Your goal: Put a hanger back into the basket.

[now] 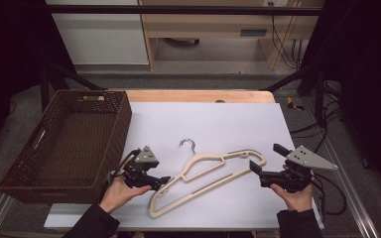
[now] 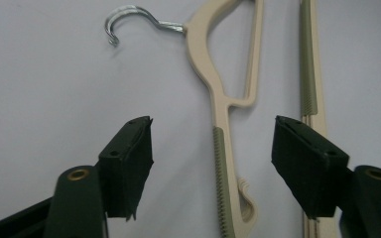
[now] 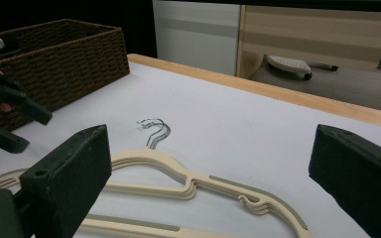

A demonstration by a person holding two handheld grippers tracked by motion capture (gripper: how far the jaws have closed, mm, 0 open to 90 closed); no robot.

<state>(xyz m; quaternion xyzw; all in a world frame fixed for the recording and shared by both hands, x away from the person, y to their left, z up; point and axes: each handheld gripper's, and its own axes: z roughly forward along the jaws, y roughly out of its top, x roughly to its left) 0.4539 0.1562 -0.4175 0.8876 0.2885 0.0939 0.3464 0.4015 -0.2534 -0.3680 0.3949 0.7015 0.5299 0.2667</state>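
here the left gripper [image 2: 212, 163], jaws parted, straddles the cream plastic hanger's [image 1: 206, 176] seven o'clock shoulder to grasp it, while the right gripper [image 3: 208, 173] waits open.

Beige hanger [image 2: 228, 163] runs off the frame's lower edge; how many lie stacked beneath its hook [image 3: 154, 130] stays unclear.

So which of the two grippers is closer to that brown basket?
Left. The left gripper is just beside the basket's near right corner, over the hanger's lower end; the right gripper is at the hanger's far end.
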